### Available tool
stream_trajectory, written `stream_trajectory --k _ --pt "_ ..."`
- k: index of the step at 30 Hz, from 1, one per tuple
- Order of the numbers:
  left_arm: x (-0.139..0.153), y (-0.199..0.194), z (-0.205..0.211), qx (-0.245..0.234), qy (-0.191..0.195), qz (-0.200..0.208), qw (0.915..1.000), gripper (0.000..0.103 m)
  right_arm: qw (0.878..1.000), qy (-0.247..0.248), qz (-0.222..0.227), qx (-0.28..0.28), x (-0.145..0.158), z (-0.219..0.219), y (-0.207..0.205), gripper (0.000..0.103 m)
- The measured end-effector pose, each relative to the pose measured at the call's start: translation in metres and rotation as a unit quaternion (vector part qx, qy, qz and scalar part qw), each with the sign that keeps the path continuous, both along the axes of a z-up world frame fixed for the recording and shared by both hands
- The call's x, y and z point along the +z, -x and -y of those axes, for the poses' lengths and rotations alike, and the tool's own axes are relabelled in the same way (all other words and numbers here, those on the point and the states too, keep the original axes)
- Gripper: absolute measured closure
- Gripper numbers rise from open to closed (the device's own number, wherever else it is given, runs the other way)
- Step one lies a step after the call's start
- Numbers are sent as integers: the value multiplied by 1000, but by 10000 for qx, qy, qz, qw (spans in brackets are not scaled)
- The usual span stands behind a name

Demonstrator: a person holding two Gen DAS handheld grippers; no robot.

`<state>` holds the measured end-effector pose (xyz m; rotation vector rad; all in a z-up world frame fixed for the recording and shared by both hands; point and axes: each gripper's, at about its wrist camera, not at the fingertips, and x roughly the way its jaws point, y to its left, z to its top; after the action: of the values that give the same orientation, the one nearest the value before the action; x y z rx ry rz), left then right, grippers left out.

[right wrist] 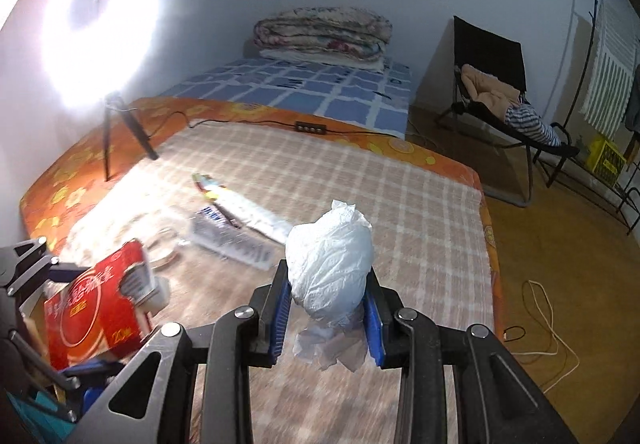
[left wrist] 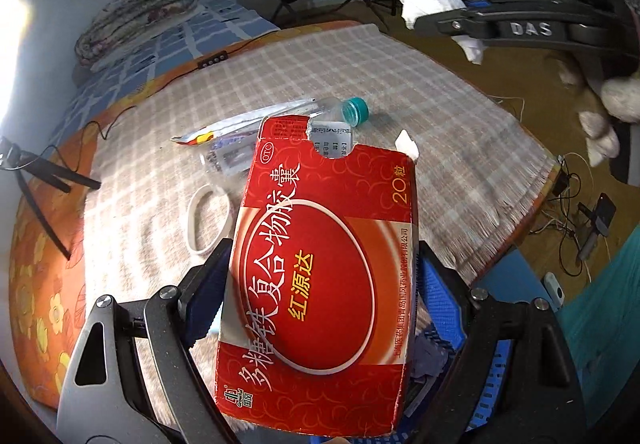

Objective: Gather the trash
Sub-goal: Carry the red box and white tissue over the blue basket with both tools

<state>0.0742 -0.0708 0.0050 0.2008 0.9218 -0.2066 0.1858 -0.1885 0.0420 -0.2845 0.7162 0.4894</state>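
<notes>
My left gripper (left wrist: pixel 320 284) is shut on a red medicine box (left wrist: pixel 324 276) with Chinese lettering and holds it above the checked blanket; the box also shows in the right wrist view (right wrist: pixel 96 308). My right gripper (right wrist: pixel 326 308) is shut on a crumpled white tissue wad (right wrist: pixel 330 268); from the left wrist view the tissue (left wrist: pixel 428 2) hangs from it at upper right. On the blanket lie a clear plastic bottle with a teal cap (left wrist: pixel 354 110), a long snack wrapper (left wrist: pixel 240 124) and a white ring (left wrist: pixel 208 218).
The bed's checked blanket (right wrist: pixel 360 184) lies over an orange floral mattress. A ring light on a tripod (right wrist: pixel 100 44) stands at the left. A blue basket (left wrist: pixel 492 384) sits under my left gripper. Cables (right wrist: pixel 540 324) lie on the wooden floor; a black folding chair (right wrist: pixel 500 96) stands behind.
</notes>
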Motion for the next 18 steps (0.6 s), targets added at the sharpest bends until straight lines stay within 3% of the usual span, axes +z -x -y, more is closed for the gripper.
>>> stream_trajectory --k 7,18 --pt "6 33 -3 43 -6 88 10000 15 9998 1 30 218 6 -4 54 70" --pt "-4 80 -5 63 -39 7 10000 15 9967 37 -241 771 -15 -22 136 70"
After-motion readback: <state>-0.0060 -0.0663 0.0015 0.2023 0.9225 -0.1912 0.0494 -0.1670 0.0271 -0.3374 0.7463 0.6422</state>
